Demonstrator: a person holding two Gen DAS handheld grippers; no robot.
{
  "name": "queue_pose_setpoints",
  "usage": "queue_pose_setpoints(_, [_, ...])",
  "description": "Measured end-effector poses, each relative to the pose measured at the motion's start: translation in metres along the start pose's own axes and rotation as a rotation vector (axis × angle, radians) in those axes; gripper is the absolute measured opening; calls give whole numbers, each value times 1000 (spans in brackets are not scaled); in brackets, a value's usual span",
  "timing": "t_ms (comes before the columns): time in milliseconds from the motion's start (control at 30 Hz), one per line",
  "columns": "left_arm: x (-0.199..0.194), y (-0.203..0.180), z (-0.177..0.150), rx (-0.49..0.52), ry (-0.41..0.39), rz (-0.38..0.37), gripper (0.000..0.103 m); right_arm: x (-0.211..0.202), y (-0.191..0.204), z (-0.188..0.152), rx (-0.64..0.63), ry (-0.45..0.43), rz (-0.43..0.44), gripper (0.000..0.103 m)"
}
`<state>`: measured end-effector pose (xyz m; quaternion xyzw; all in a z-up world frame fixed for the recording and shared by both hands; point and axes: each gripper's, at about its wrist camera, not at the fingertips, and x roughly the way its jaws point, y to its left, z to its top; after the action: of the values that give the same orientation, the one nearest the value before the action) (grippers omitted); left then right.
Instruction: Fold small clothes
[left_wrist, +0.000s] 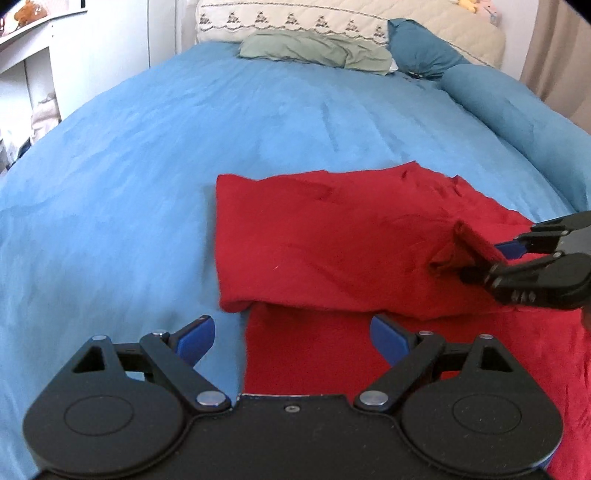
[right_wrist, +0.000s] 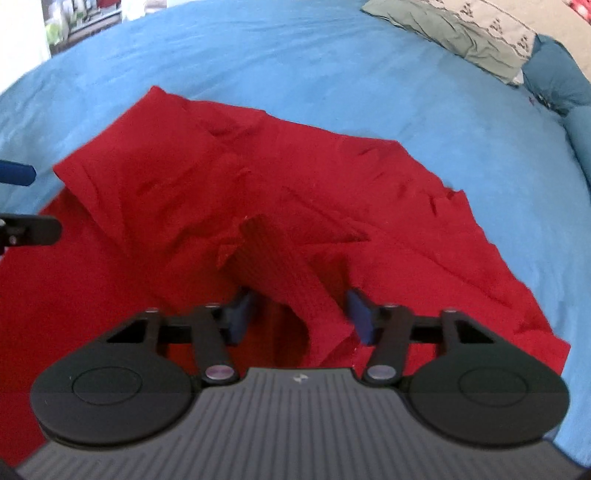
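Hovering left claw (left_wrist: 291, 339) open, empty; right claw (right_wrist: 299, 314) astride red garment (left_wrist: 332, 236) ribbed fold, grip unclear.

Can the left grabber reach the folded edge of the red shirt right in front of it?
Probably yes. The left gripper is open, and the folded red cloth garment on the blue bedspread lies just ahead, nothing between.

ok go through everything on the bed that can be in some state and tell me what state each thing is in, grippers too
red garment: lying on the bed, one part folded over the rest, a ribbed edge lifted.
left gripper: open, nothing between its fingers.
right gripper: partly closed around the lifted ribbed edge; whether the pads press it cannot be told.
blue bedcover: spread out, lightly wrinkled.
green pillow: crumpled, at the head of the bed.
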<state>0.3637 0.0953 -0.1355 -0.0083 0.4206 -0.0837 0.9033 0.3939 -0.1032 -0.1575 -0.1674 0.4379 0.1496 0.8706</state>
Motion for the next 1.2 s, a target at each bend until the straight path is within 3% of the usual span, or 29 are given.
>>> queue_pose_setpoints(33, [-1, 2, -1, -1, 2, 3, 94, 0, -1, 2, -7, -3, -7, 34])
queue_pose_setpoints(67, [1, 3, -1, -2, 6, 9, 94, -1, -3, 5, -2, -9, -19, 31])
queue_pose_setpoints(300, [3, 6, -3, -11, 0, 21, 94, -46, -64, -13, 259, -155, -98, 25])
queue_pose_setpoints(400, [10, 6, -7, -15, 5, 36, 94, -49, -86, -45, 392, -150, -111, 24])
queue_pose_setpoints(567, [22, 9, -8, -20, -1, 77, 94, -28, -102, -89, 505, -111, -115, 24])
queue_pose_setpoints(733, [29, 13, -2, -32, -42, 102, 94, -37, -104, -86, 508, -181, -125, 23])
queue_pose_setpoints(900, [38, 12, 6, -32, -61, 142, 94, -76, -121, -74, 509, -290, -161, 23])
queue_pose_setpoints(1033, [39, 17, 6, -92, -69, 174, 93, -80, -132, -77, 472, -263, -226, 23])
queue_pose_setpoints(1200, [41, 25, 0, -108, -52, 207, 93, -62, -140, -102, 521, -188, -223, 23])
